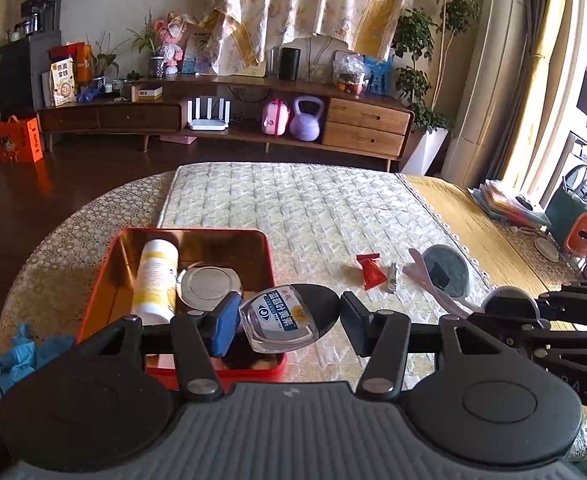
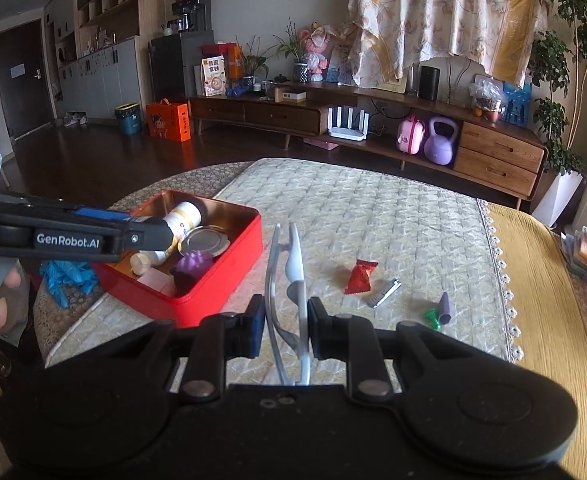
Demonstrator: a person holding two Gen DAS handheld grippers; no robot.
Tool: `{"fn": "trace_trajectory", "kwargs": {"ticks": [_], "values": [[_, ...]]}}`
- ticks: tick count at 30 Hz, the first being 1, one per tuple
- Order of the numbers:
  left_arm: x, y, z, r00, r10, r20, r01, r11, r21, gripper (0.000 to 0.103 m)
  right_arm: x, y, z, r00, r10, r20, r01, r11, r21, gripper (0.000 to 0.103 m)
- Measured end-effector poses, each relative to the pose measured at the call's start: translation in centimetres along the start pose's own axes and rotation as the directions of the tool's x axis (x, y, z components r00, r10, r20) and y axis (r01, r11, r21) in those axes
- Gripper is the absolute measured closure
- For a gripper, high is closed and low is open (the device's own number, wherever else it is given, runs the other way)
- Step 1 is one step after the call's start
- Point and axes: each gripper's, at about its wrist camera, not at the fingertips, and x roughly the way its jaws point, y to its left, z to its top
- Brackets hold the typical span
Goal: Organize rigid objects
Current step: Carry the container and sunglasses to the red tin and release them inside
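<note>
A red tin box sits on the quilted mat; it holds a white-and-yellow bottle, a round metal lid and a purple spiky ball. My left gripper is open over the box's near right corner; a clear bottle with a blue label lies between its fingers, touching the left pad. My right gripper is shut on a folding mirror with a pale handle, held above the mat. The mirror also shows in the left wrist view.
On the mat lie a red candy wrapper, a metal nail clipper, and a small green and purple piece. Blue gloves lie left of the box. An orange box and papers sit at the table's right end.
</note>
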Motion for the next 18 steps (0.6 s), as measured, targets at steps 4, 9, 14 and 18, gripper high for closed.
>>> {"fn": "trace_trajectory", "kwargs": {"ticks": [4,9,14,18], "values": [[-0.4,3.0,1.3,1.000,0.028,0.004,-0.028,0.998,-0.055,0.049,0.6,1.6,1.1,1.000,0.012,0.012,-0.012,1.000,-0.014,0.082],[-1.0,5.9,3.6,0.997,0.068,0.024,-0.067,0.996,-0.064,0.049,1.8,3.1,2.4,0.999,0.027,0.020,-0.027,0.999,-0.023,0.082],[-1.3,8.3,5.4,0.994,0.103,0.036,-0.102,0.994,-0.028,0.049,3.5,4.7,3.9,0.999,0.039,0.022,-0.038,0.998,-0.045,0.082],[0.4,9.9,4.8,0.991,0.130,-0.004,-0.130,0.991,-0.021,0.049,5.7,5.9,4.6,0.999,0.046,0.012,-0.045,0.997,-0.063,0.082]]}}
